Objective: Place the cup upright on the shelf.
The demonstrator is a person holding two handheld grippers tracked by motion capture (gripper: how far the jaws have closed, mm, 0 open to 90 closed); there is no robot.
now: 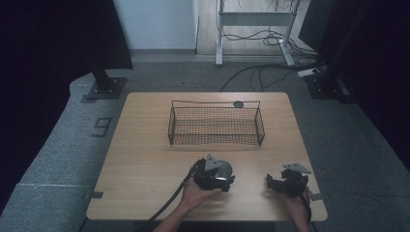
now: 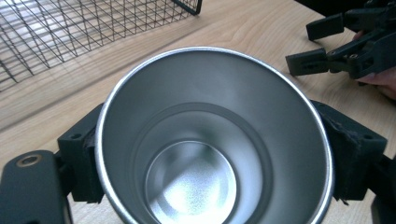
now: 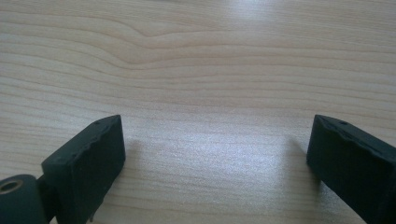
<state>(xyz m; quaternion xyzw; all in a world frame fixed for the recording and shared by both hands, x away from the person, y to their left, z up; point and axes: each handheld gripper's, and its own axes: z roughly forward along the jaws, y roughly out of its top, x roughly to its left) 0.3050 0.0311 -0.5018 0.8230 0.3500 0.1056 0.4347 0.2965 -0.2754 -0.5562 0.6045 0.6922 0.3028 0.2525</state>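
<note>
In the high view, the left gripper (image 1: 227, 180) sits at the lower centre of the frame, its jaws clamped on the sides of a metal cup (image 1: 224, 170) on the wooden table (image 1: 145, 159). The left gripper view looks down into the cup's open mouth, black pads pressed against its outer wall. The right gripper (image 1: 270, 182), lower right, holds nothing, its jaws spread over bare wood. A wire basket (image 1: 216, 126) stands above, in mid-frame
</note>
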